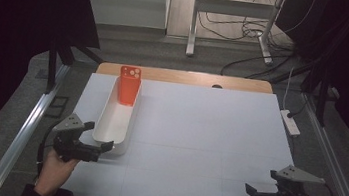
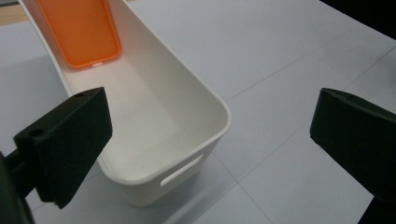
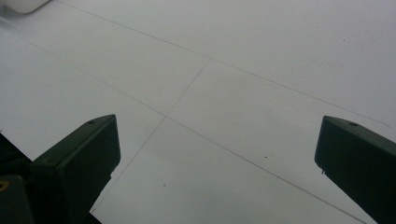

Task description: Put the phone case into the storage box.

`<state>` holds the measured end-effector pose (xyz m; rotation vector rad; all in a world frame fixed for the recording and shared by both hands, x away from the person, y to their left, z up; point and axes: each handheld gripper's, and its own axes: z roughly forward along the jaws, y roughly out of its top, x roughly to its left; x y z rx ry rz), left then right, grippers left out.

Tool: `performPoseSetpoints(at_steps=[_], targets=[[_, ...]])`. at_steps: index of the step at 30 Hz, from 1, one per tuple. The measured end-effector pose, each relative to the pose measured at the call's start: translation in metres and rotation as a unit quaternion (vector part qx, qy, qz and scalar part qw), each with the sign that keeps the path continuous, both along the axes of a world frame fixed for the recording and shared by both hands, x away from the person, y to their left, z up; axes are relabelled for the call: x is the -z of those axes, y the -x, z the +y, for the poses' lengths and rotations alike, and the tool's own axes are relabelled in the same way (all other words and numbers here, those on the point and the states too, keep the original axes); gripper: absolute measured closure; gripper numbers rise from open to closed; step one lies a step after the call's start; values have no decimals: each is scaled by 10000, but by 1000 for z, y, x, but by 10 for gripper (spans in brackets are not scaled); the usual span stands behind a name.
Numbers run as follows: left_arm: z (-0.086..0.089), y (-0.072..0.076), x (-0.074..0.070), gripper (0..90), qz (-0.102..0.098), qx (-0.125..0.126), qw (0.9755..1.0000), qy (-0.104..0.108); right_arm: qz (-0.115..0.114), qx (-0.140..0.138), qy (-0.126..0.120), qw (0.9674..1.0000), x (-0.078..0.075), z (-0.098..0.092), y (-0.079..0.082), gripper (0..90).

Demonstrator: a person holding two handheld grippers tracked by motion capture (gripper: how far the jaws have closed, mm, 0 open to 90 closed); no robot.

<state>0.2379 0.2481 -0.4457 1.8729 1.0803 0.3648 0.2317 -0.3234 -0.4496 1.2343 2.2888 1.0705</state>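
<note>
At the tabletop's near-left corner, the left hand-held gripper (image 1: 98, 150) stood released, jaws wide, poised at the near end of the white bin (image 2: 196, 116). An orange phone case (image 1: 129, 86) leaned inside the bin's far end. The right hand-held gripper (image 1: 251, 192) waited agape over bare tabletop (image 3: 243, 56). The approach step seemed underway; next, the left jaws would likely need to straddle the bin's rim and close.

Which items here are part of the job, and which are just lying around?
In the job:
- white bin, long and narrow, at the table's left
- orange phone case, leaning at the bin's far end
- left tongs, open, at the bin's near end

Lying about:
- white power strip at the table's right edge
- right tongs, open over bare table
</note>
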Motion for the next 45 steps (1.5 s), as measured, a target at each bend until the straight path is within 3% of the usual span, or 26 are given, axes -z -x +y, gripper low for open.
performPoseSetpoints(at_steps=[10, 23, 27, 38, 42, 45], targets=[[8, 15, 5, 0, 39, -123, 9999, -1, 3, 6, 5, 10000, 0, 0, 0, 7], [18, 34, 10, 0, 109, -333, 9993, -163, 13, 16, 8, 10000, 0, 0, 0, 6], [19, 39, 11, 0, 88, -371, 9989, -285, 6, 23, -3, 10000, 0, 0, 0, 6], [23, 53, 15, 0, 3, -485, 9984, -278, 13, 33, -5, 10000, 0, 0, 0, 6], [21, 56, 22, 0, 52, -588, 9967, -565, 15, 33, -5, 10000, 0, 0, 0, 6], [20, 55, 26, 0, 155, -587, 9963, -602, 22, 27, -9, 10000, 0, 0, 0, 6]])
